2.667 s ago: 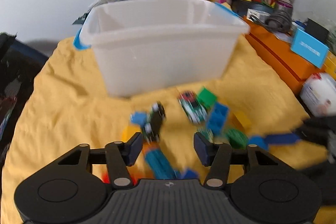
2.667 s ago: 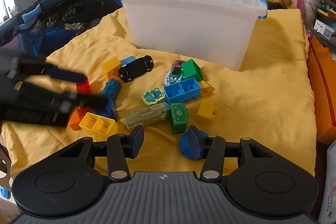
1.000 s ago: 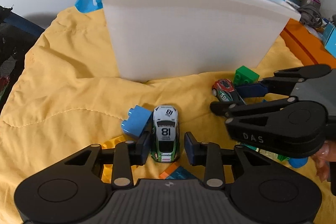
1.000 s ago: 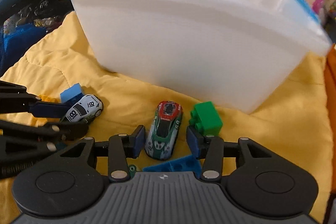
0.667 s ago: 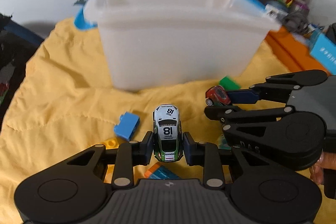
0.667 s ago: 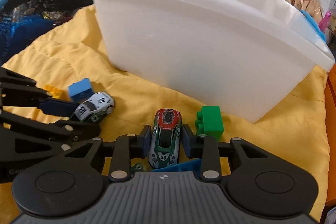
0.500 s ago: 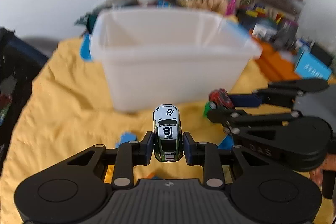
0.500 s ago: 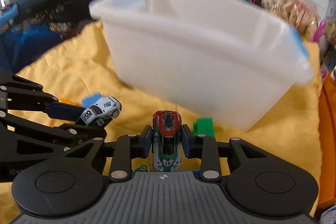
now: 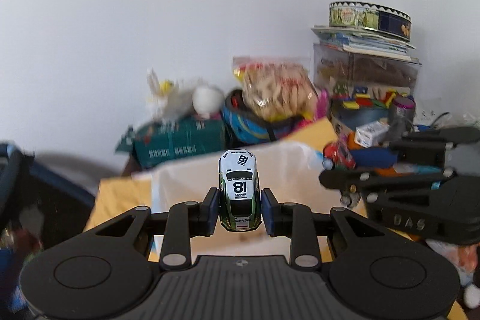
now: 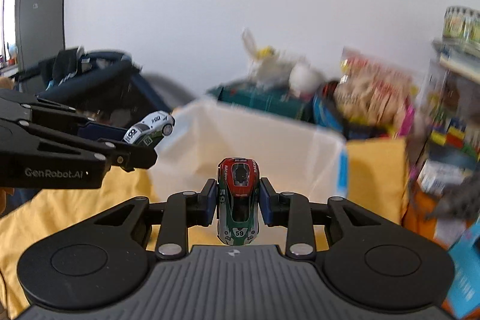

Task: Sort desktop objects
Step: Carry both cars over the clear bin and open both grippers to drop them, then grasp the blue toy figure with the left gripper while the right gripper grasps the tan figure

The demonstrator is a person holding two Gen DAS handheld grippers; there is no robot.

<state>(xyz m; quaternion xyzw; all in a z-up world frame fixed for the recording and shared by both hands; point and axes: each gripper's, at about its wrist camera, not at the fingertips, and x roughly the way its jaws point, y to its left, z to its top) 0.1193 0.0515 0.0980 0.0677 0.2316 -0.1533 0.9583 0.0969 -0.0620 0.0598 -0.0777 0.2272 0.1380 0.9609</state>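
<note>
In the left wrist view my left gripper (image 9: 239, 209) is shut on a white and green toy car numbered 18 (image 9: 239, 185), nose pointing away. Just behind and below it is the white plastic bin (image 9: 288, 170). My right gripper (image 9: 336, 167) reaches in from the right with a red car (image 9: 339, 155) between its fingers. In the right wrist view my right gripper (image 10: 238, 206) is shut on that red and green toy car numbered 59 (image 10: 238, 194), over the near side of the bin (image 10: 270, 152). My left gripper (image 10: 144, 140) holds the white car (image 10: 150, 128) at the left.
A yellow cloth (image 10: 60, 215) covers the table under the bin. Behind the bin stand a green box (image 9: 180, 140), a snack bag (image 9: 276, 92) and stacked clear boxes topped by a round tin (image 9: 369, 17). A dark bag (image 10: 99, 86) lies at the left.
The right gripper shut on the red car. Both grippers then rose from the cloth with their cars, up to about the bin's rim, and tilted closer to level.
</note>
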